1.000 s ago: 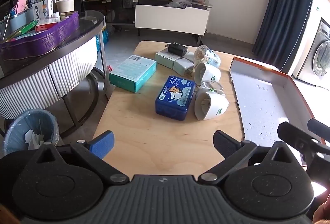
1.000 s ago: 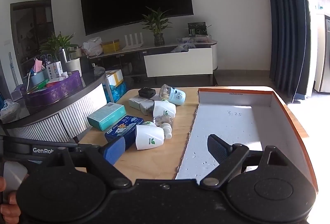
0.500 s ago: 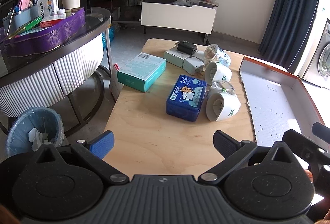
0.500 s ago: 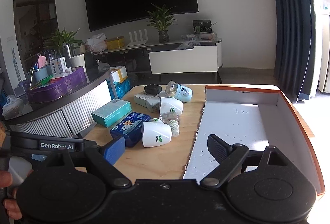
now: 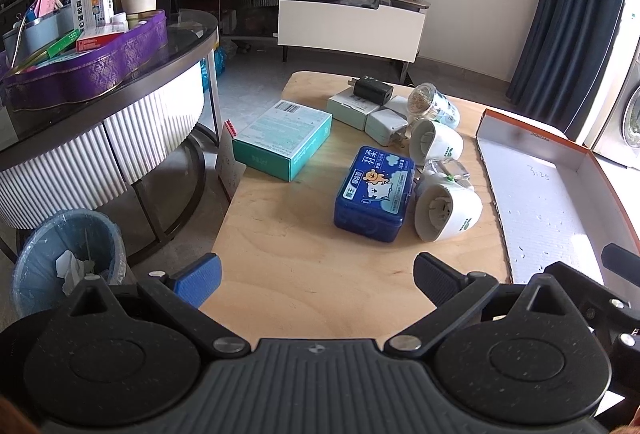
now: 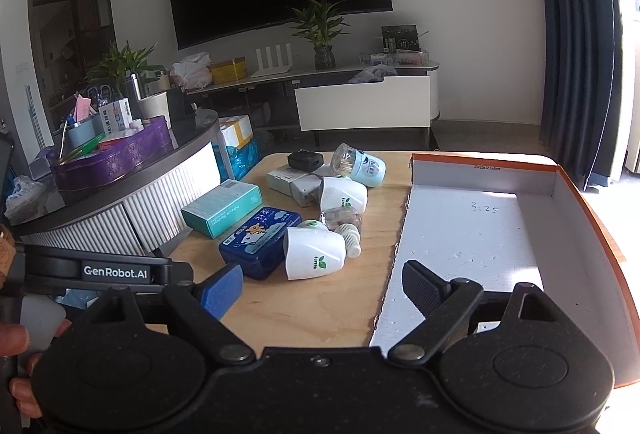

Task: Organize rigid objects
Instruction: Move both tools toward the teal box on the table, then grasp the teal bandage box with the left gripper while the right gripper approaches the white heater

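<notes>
Both grippers advanced toward bench (image 5: 280,266) since earlier frames; objects larger in view. Left gripper (image 5: 318,276) jaws spread wide, empty, short of blue tin (image 5: 374,192). Right gripper (image 6: 322,288) jaws also apart, empty. Teal box (image 5: 282,140), white cups (image 5: 448,212), chargers clustered mid-bench; orange-rimmed tray (image 6: 576,210) at right.

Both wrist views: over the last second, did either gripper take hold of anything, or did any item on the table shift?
Nothing was gripped. Both grippers, left and right, stayed open and empty while moving forward over the wooden table, so the blue tin and the white holders look nearer. The items and the open box stayed put.
</notes>
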The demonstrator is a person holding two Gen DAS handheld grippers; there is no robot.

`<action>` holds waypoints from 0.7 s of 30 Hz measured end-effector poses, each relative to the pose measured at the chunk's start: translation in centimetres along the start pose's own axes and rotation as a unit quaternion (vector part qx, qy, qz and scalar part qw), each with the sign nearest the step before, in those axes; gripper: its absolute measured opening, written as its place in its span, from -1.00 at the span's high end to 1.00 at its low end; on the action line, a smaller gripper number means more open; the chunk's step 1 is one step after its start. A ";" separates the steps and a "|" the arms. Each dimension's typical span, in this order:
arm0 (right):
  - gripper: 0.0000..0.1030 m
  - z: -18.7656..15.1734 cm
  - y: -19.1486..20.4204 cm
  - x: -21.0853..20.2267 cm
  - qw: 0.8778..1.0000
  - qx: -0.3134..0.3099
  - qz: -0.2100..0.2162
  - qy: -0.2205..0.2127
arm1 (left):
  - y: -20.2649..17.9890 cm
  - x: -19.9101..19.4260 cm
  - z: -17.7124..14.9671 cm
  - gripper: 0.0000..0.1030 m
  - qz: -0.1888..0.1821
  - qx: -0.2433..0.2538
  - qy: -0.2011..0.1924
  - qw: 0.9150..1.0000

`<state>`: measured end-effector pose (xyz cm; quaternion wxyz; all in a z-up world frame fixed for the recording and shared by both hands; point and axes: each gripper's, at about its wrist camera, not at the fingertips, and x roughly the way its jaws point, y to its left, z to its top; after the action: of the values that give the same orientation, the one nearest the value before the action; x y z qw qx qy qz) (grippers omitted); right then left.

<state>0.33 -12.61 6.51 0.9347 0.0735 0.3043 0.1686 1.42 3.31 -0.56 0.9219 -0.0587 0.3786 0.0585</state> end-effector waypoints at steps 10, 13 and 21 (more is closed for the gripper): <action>-0.98 1.1 0.4 1.8 1.000 0.003 0.000 0.015 | 0.3 0.8 1.7 -1.00 0.002 0.004 0.004 1.000; -0.98 1.6 0.4 2.3 1.000 0.006 0.003 0.017 | 0.4 1.0 2.4 -1.00 0.004 0.007 0.003 1.000; -0.98 2.6 0.8 3.6 1.000 0.007 0.005 0.023 | 0.9 1.9 3.8 -1.00 0.009 0.015 0.006 1.000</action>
<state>4.42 -10.64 6.83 0.9260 0.0771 0.3267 0.1728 5.19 4.93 0.72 0.9200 -0.0420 0.3851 0.0604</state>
